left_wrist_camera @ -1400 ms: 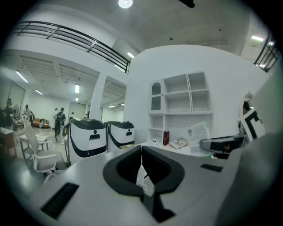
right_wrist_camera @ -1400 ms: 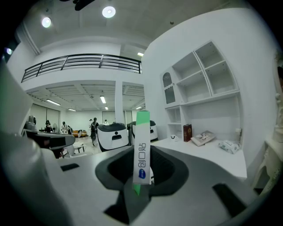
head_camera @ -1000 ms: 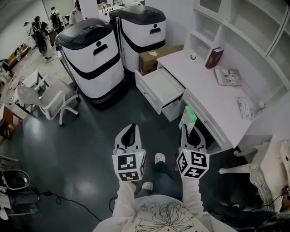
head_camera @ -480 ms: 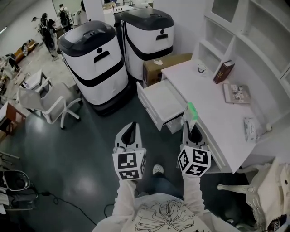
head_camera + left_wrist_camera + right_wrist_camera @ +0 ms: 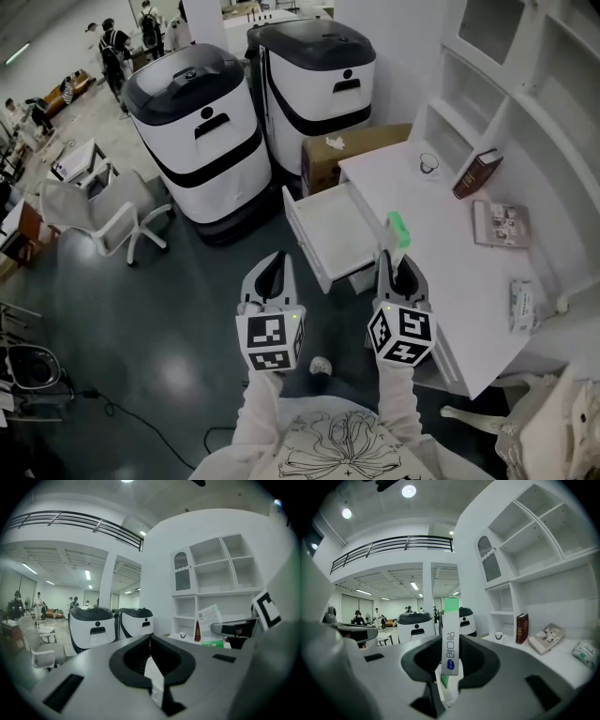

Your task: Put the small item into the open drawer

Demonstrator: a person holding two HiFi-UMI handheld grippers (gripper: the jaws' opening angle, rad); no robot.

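Note:
The small item is a slim white packet with a green end (image 5: 397, 231). It stands upright in my right gripper (image 5: 395, 255), which is shut on it; in the right gripper view the packet (image 5: 450, 639) rises from between the jaws. The open white drawer (image 5: 330, 228) juts out of the white desk (image 5: 441, 239) just ahead, to the left of the packet. My left gripper (image 5: 272, 272) hovers over the dark floor left of the drawer. Its jaws meet with nothing between them, as the left gripper view shows (image 5: 150, 640).
Two tall white-and-black machines (image 5: 202, 127) (image 5: 319, 80) stand beyond the drawer, with a cardboard box (image 5: 352, 155) beside them. On the desk lie a dark red book (image 5: 475, 173), a magazine (image 5: 502, 223) and a tissue pack (image 5: 521, 305). A white chair (image 5: 103, 211) stands at the left.
Both grippers have moved forward together with the person. The open drawer now lies closer, just ahead between them. The packet is still in the right gripper.

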